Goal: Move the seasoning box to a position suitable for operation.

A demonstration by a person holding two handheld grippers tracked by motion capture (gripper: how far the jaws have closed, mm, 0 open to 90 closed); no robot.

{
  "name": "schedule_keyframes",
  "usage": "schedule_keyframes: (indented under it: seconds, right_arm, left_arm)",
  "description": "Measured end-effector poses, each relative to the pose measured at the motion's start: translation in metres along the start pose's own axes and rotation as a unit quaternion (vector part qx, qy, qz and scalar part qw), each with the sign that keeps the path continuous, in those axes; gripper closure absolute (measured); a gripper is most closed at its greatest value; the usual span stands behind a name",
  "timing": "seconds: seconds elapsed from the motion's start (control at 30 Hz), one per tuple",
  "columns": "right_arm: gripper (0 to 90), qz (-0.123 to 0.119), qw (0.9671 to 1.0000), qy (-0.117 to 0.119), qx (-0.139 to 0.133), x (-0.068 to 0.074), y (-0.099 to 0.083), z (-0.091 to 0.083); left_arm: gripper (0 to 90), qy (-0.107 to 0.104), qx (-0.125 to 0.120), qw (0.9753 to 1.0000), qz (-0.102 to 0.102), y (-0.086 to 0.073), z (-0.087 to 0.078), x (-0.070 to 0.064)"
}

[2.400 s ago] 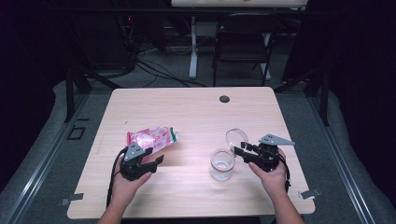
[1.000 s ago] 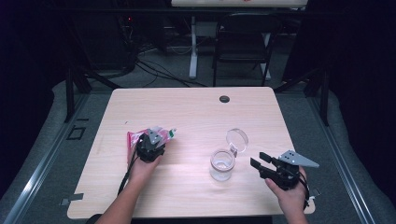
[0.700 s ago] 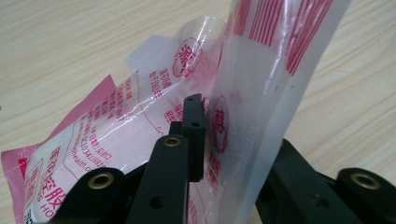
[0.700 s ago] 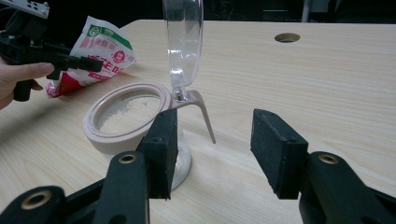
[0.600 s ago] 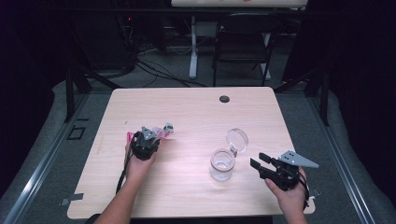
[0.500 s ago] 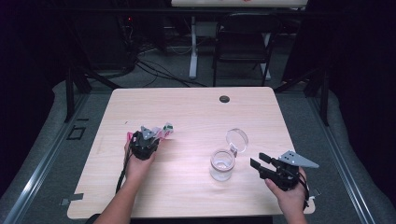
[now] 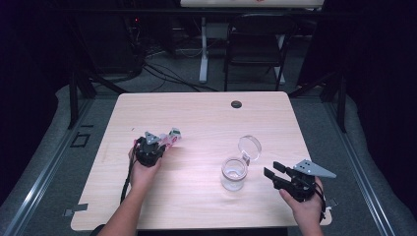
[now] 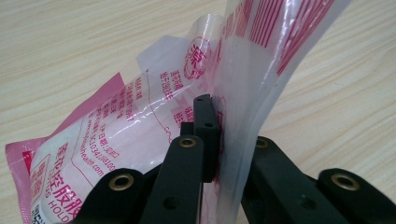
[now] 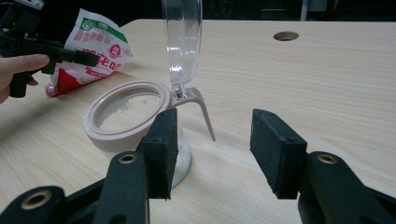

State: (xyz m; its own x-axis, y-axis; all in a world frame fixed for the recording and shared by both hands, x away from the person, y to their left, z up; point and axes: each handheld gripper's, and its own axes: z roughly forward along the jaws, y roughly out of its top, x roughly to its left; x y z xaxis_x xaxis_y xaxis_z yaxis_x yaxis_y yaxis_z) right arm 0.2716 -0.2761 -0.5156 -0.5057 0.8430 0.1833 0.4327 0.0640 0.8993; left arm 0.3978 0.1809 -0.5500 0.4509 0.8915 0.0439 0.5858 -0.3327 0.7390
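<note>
Left gripper (image 7: 162,143) is clamped on the top edge of the pink-and-white pouch (image 8: 140,116), its jaws pinching the clear film near the printed seal; in the high view the pouch (image 7: 170,136) sits at the left side of the table (image 7: 206,118), its lower end seemingly resting on the wood. Right gripper (image 7: 272,173) waits with its jaws spread wide and empty, just right of the glass jar (image 7: 233,173), whose hinged lid (image 9: 182,37) stands open above the beige rim (image 9: 122,122). The work looks like bringing the pouch to the jar to tip powder in. To do it well, I'd keep the pinch firm on the film, since thin plastic may slip, lift the pouch upright so nothing spills, and carry it clear of the raised lid. Steadying the jar with the right gripper first would likely help
</note>
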Motion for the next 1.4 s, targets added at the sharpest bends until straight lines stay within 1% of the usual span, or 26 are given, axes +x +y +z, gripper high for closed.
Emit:
schedule_keyframes:
  seconds: [0.37, 0.47, 0.6, 0.73, 0.93, 1.17, 1.2, 1.27, 1.4]
  right_arm:
    - [51.5, 0.003, 1.0, 0.001, -0.001, 0.0, -0.001, 0.001]
    - [51.5, 0.001, 1.0, 0.001, 0.002, 0.0, -0.001, 0.001]
    - [51.5, 0.0, 1.0, 0.001, 0.004, 0.0, -0.001, 0.002]
    - [51.5, -0.001, 1.0, 0.002, 0.004, 0.0, 0.0, 0.002]
    - [51.5, 0.002, 1.0, 0.005, 0.002, 0.0, 0.0, 0.004]
    - [51.5, -0.001, 1.0, 0.007, 0.004, 0.0, 0.001, 0.006]
    - [51.5, -0.002, 1.0, 0.007, 0.004, 0.0, 0.001, 0.006]
    - [51.5, -0.001, 1.0, 0.008, 0.004, 0.0, 0.001, 0.007]
    - [51.5, -0.001, 0.9999, 0.009, 0.004, 0.0, 0.001, 0.008]
  left_arm:
    - [90.0, -0.005, -0.005, 0.9999, -0.008, 0.0, -0.003, 0.003]
    - [90.0, -0.007, -0.009, 0.9999, -0.012, 0.0, -0.004, 0.004]
    - [90.0, -0.007, -0.01, 0.9998, -0.013, 0.001, -0.007, 0.005]
    - [90.0, -0.004, -0.017, 0.9997, -0.016, 0.001, -0.012, 0.007]
    - [90.0, -0.002, -0.029, 0.9993, -0.023, 0.001, -0.024, 0.012]
    - [90.0, -0.001, -0.047, 0.998, -0.041, -0.001, -0.04, 0.02]
    - [90.0, 0.0, -0.051, 0.9977, -0.044, -0.001, -0.042, 0.022]
    - [90.0, 0.003, -0.053, 0.9976, -0.044, -0.001, -0.047, 0.025]
    - [90.0, 0.013, -0.07, 0.9961, -0.052, -0.001, -0.058, 0.03]
